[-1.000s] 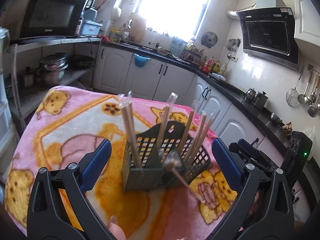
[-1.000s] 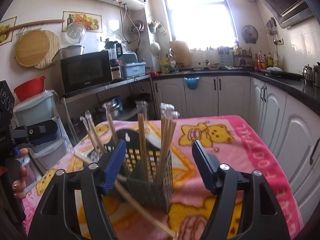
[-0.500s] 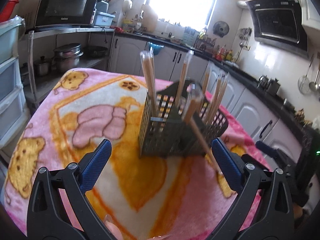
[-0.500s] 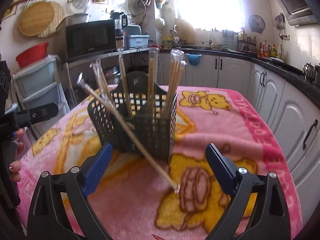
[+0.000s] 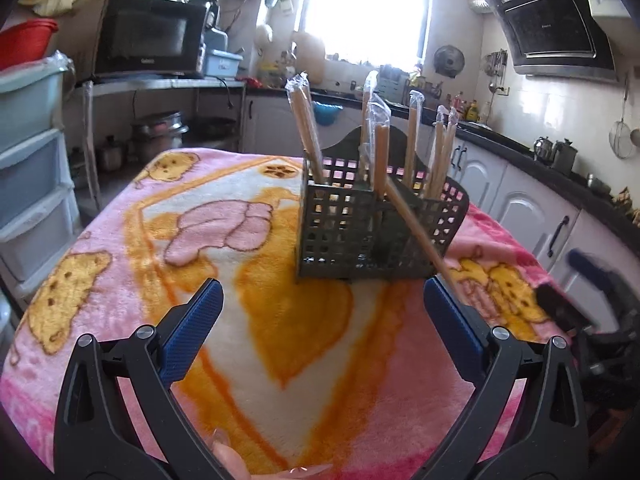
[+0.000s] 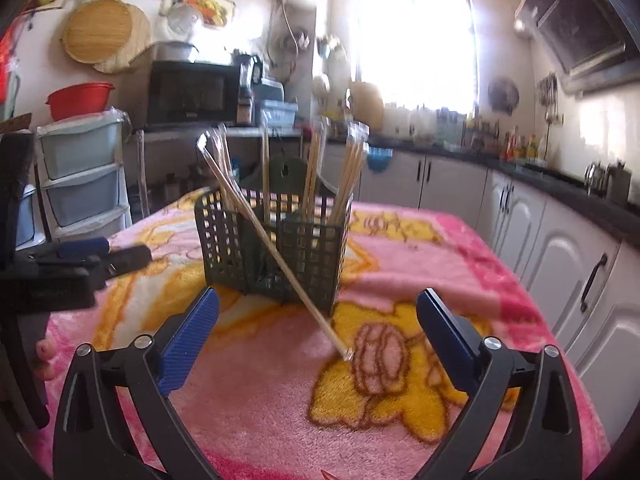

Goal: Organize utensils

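A dark green perforated utensil basket (image 5: 360,232) (image 6: 276,248) stands on the pink bear blanket (image 5: 280,340), holding several plastic-wrapped chopstick pairs upright. One wrapped pair (image 5: 416,232) (image 6: 296,280) leans against the basket's outside, its lower end on the blanket. My left gripper (image 5: 320,320) hovers a little short of the basket, open and empty. My right gripper (image 6: 318,316) faces the basket from the other side with its jaws opening; nothing sits between them, and the leaning pair's tip lies just ahead. Each gripper shows at the edge of the other's view (image 5: 580,280) (image 6: 88,256).
The blanket-covered table (image 6: 480,264) ends close to white cabinets (image 6: 568,248) on the right. Plastic drawers (image 5: 28,168) and a shelf with a microwave (image 5: 148,36) stand to the left. A finger (image 5: 232,460) shows under the left gripper.
Both grippers have pulled back from the basket and sunk lower. The right jaws have spread wider. The leaning chopstick pair now rests free, with its tip on the blanket.
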Demonstrator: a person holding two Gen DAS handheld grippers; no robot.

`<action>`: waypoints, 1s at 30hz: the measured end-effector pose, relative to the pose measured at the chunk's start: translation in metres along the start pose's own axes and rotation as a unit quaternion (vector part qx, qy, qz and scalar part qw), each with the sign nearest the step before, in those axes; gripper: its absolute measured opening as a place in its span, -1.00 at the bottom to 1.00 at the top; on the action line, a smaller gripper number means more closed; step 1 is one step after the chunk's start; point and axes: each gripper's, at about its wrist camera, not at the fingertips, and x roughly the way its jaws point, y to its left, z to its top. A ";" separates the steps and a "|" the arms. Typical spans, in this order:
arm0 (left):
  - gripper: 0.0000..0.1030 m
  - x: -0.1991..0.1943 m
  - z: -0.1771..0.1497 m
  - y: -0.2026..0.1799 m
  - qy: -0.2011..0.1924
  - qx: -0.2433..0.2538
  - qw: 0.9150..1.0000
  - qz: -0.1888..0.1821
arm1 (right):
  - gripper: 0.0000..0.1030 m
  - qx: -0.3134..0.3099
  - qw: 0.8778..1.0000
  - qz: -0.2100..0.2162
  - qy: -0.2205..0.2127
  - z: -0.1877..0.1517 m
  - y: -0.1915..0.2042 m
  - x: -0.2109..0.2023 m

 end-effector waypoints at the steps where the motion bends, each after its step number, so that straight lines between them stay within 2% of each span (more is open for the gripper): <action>1: 0.80 -0.002 -0.002 0.000 -0.010 -0.002 1.000 0.017 | 0.87 0.001 1.000 -0.001 -0.014 0.000 -0.001 -0.005; 3: 0.80 -0.005 -0.005 -0.003 -0.028 0.001 0.999 0.035 | 0.87 0.008 0.999 0.002 -0.034 -0.002 -0.003 -0.013; 10: 0.80 -0.019 -0.012 -0.008 -0.075 0.014 0.996 0.036 | 0.87 0.038 0.996 -0.006 -0.080 -0.003 -0.009 -0.031; 18: 0.80 -0.025 -0.013 -0.011 -0.092 0.017 0.995 0.035 | 0.87 0.059 0.995 -0.006 -0.076 -0.010 -0.016 -0.032; 30: 0.80 -0.026 -0.014 -0.008 -0.094 0.010 0.995 0.033 | 0.87 0.059 0.995 -0.008 -0.076 -0.011 -0.016 -0.034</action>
